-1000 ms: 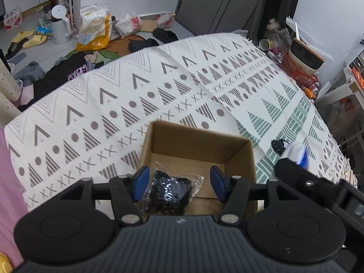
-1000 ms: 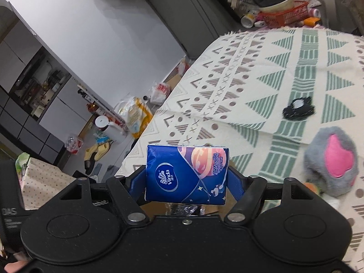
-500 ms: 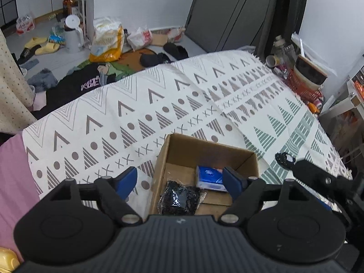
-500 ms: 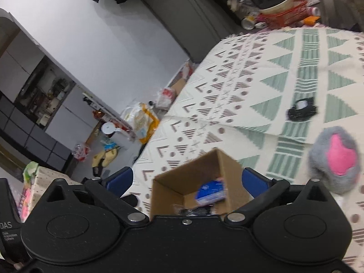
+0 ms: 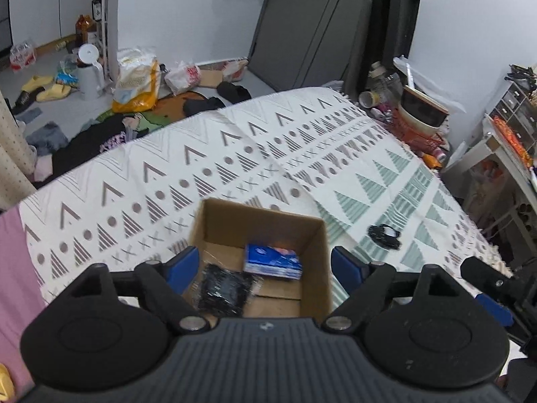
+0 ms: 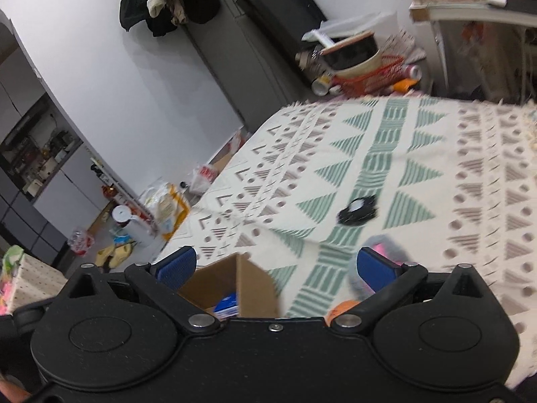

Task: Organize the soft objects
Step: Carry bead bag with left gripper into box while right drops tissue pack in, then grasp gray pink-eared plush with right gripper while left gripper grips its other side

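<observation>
Two items already lie in the box (image 5: pixel 315 268): a blue tissue pack (image 5: pixel 272 262) and a black bundle in clear wrap (image 5: pixel 225 288), both seen between the spread jaws of the left gripper (image 5: pixel 265 263), which hangs above the box and grips nothing. The right gripper (image 6: pixel 275 263) is also released and empty, its jaws wide apart; the box (image 6: pixel 248 288) shows low between them, nearer the left jaw, with the pack (image 6: pixel 228 302) just visible inside. By my reading the job is partly done. At least two soft things remain on the cloth (image 6: pixel 436 184): a grey and pink plush (image 6: pixel 382 245), partly hidden behind the right jaw, and a small black piece (image 6: pixel 357 215) farther ahead, beyond the jaw tips. An orange object (image 6: pixel 342 309) peeks out under the right jaw; I cannot tell what it is.
</observation>
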Tool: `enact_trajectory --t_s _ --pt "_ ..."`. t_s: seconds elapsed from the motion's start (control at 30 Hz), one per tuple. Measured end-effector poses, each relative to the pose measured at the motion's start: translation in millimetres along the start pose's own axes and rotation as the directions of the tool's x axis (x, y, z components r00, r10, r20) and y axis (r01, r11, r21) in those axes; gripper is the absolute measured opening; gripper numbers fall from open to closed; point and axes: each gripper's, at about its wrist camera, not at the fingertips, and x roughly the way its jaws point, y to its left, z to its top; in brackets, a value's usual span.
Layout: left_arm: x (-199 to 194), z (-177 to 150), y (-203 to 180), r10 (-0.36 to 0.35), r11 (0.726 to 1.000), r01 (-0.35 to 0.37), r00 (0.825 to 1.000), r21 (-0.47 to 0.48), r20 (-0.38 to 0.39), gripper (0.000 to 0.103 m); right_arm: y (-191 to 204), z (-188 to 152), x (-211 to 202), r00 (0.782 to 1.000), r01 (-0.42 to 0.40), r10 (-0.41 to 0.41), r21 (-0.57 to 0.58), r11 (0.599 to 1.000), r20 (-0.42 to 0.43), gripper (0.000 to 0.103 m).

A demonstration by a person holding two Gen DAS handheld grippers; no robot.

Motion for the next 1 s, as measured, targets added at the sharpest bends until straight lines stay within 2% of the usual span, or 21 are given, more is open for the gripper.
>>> enact_trajectory --t_s 0.13,0.63,0.87,1.0 --pt "-5.8 -6.0 -12.8 -0.008 1.0 0.008 1.0 0.013 -0.003 0.084 -11.6 2.4 -11.6 1.0 0.029 -0.029 -0.03 0.999 0.01 0.103" --pt "-17.4 -22.1 -60.5 0.025 0.997 -0.026 1.0 0.072 0.008 0.084 -66.4 16.5 -43.9 0.998 0.044 -0.043 -0.025 0.999 0.036 0.103" --pt "-15.2 -28.2 -78.3 0.02 0.995 -0.021 1.0 0.097 0.006 0.084 -87.9 20.3 -41.0 1.0 -0.008 0.008 -0.001 1.0 -0.009 0.103" --pt "-10.8 -32.5 -85.6 0.009 0.995 -0.009 1.0 0.104 0.002 0.084 -91.1 18.1 -36.4 0.999 -0.03 0.029 -0.033 0.999 -0.012 0.103"
